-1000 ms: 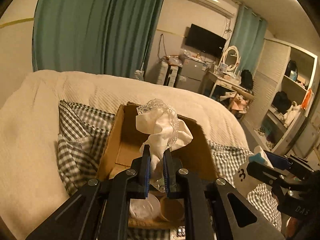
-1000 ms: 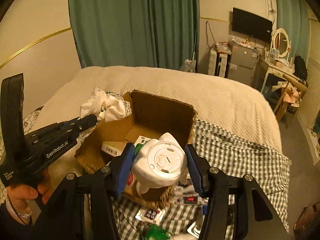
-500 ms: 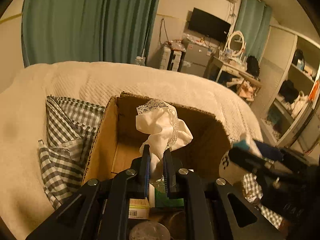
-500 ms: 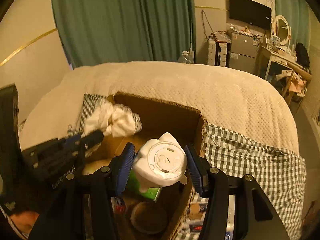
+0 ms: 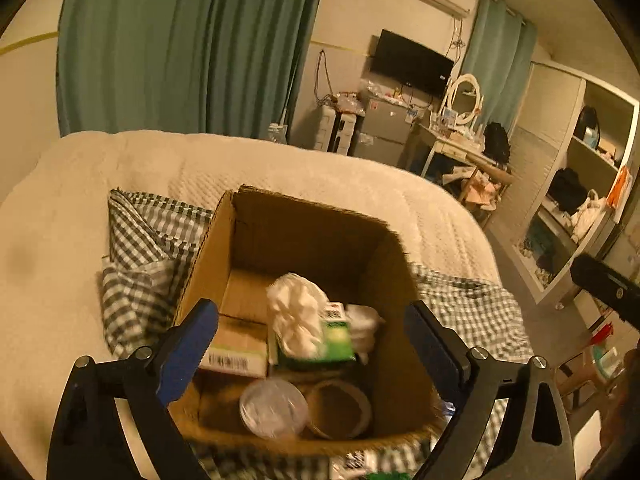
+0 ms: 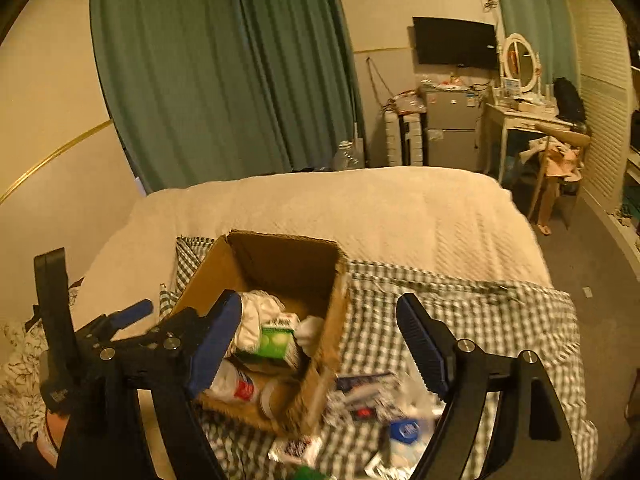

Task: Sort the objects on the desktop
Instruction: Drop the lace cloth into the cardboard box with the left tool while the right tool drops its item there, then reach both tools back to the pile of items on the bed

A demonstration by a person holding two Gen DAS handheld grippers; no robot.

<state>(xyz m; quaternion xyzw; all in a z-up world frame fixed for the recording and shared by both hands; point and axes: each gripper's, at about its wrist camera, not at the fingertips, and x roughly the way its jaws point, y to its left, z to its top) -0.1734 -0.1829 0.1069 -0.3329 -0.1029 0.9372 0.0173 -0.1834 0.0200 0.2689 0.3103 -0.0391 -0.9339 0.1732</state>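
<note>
Cardboard box [image 5: 224, 264], brown, top open, sitting on checked cloth [image 5: 136, 264] over cream bedspread [image 5: 280, 168]. Holding white lace-edged cloth [image 5: 296, 316], crumpled, lying over green carton [image 5: 336, 340]; white barcoded carton [image 5: 234, 354] at left; clear round lid [image 5: 274, 402] and tape roll [image 5: 340, 404] along near wall; white item [image 5: 364, 326] at right, blurred. Left gripper [image 5: 312, 344] hovering above box, fingers spread wide, gripping nothing. Right gripper [image 6: 320, 340] likewise spread and empty, hanging over box's right wall. Loose packets [image 6: 360, 400] lying right of box, blurred.
</note>
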